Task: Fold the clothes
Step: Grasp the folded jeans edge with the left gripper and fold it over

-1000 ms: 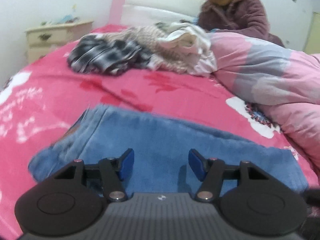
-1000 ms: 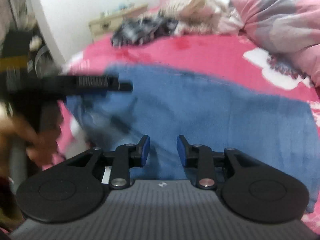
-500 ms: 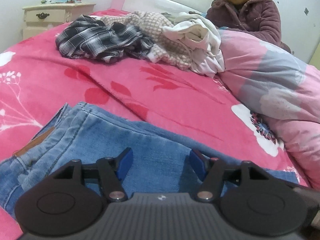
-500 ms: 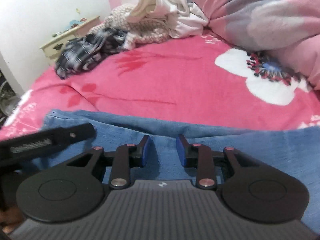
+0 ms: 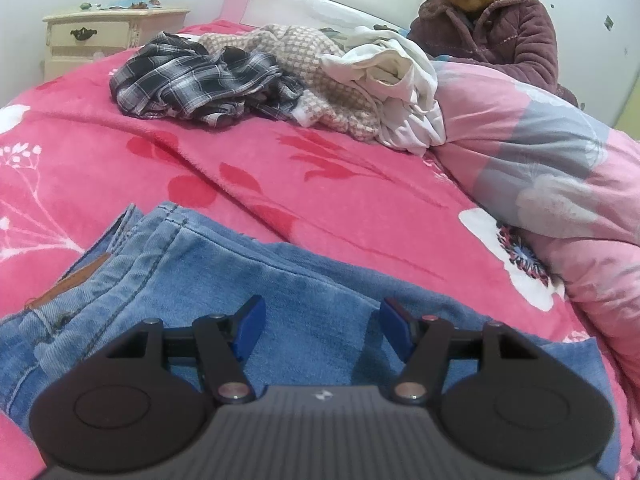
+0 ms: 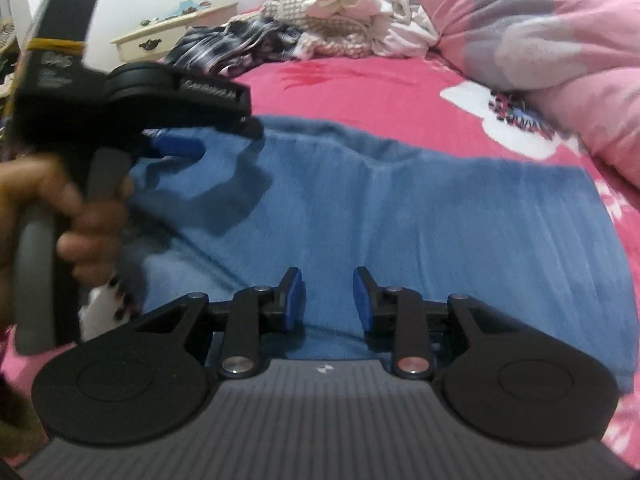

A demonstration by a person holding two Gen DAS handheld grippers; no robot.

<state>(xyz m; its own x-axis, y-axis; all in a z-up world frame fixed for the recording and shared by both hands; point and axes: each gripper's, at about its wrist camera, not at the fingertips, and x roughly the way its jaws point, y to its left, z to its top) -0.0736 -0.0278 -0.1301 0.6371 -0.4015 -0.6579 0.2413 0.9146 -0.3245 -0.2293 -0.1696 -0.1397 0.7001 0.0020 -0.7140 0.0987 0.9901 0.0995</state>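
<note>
Honestly, both my grippers, left (image 5: 322,330) and right (image 6: 328,298), hang released over the jeans (image 5: 280,292) on the bed (image 5: 320,184). Whatever edge I grab, I'd pinch every layer together so nothing slides.

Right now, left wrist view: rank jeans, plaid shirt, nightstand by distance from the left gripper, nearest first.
1. jeans: directly under and just ahead of the open left gripper, near edge of the bed.
2. plaid shirt: crumpled mid-bed, ahead and to the left.
3. nightstand: beyond the bed, far left against the wall.
</note>
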